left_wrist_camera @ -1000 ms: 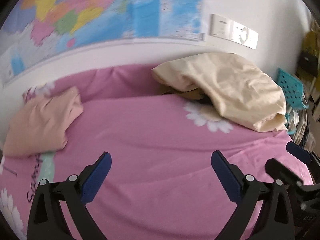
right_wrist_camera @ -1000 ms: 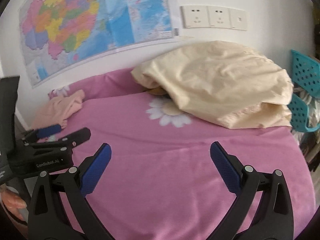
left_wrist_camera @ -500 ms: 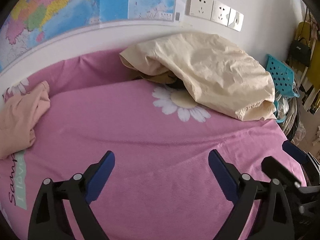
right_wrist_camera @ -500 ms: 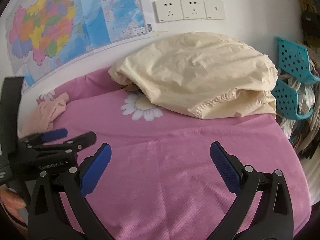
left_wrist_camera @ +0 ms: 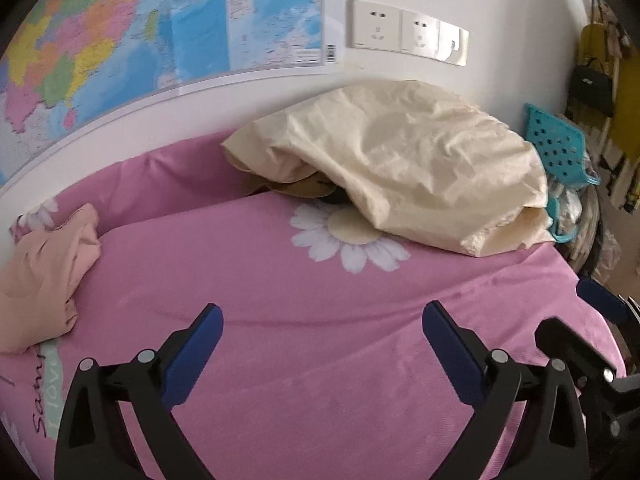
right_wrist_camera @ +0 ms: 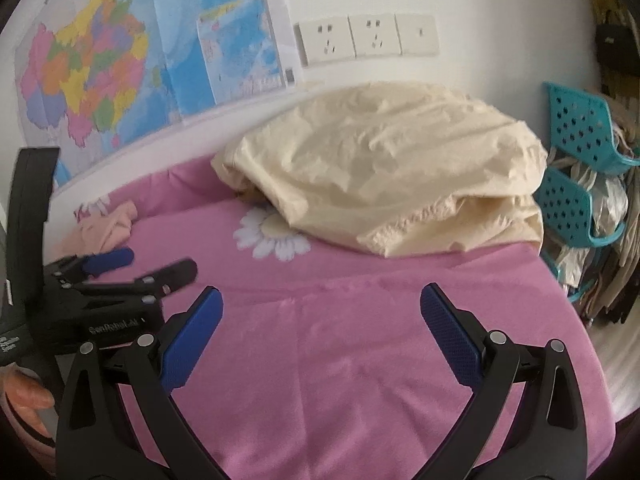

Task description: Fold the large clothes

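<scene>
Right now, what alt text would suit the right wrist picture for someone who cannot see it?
An open gripper hangs above a pink bed, facing a crumpled cream garment heaped by the wall. Another gripper sits at left, a map above, and teal baskets at right.

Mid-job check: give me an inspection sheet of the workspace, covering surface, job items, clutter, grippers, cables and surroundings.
Surface: pink bedsheet with a daisy print, lightly wrinkled.
Job's things: cream garment heaped at the far side by the wall, unfolded; peach garment crumpled at the far left.
Clutter: something dark and brown tucked under the cream heap, unclear what.
Grippers: left gripper open, holding nothing; right gripper open, holding nothing; both above the sheet.
Cables: nothing seen.
Surroundings: map and sockets on the wall; teal baskets right of the bed.
</scene>
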{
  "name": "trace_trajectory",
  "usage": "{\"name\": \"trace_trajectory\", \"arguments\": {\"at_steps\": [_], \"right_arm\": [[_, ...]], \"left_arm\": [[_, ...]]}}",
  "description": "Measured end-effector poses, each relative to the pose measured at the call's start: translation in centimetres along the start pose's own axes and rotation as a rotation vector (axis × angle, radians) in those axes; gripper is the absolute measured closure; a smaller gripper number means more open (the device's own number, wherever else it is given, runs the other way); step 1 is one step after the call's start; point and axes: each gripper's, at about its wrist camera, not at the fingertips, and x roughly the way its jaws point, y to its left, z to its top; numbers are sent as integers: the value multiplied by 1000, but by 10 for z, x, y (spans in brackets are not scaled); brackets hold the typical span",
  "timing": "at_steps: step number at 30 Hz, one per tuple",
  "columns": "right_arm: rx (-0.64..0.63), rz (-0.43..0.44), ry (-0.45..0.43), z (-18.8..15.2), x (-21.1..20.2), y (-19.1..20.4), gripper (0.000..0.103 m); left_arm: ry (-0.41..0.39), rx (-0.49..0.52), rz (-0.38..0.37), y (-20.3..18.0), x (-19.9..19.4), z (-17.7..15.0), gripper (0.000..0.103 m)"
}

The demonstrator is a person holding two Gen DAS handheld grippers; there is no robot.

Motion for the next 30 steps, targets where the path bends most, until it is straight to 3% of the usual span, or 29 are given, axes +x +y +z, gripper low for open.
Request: {"name": "trace_trajectory", "arguments": {"at_steps": [6, 9, 24, 27, 30], "right_arm": [[18, -10, -1, 1, 0, -8, 5], [21, -8, 8, 0, 0, -10, 5], [25, -4, 18, -1, -2, -13, 5], [33, 2, 19, -1, -2, -14, 5], [34, 8, 24, -2, -2, -13, 5]], "left_arm": [[31, 12, -2, -7, 8, -2, 11], [21, 17, 6, -8, 7, -3, 6], [-39, 64, 34, -17, -5, -2, 6], [-43, 78, 46, -19, -6, -4, 14], [-26, 74, 25, -19, -5, -5, 14]]}}
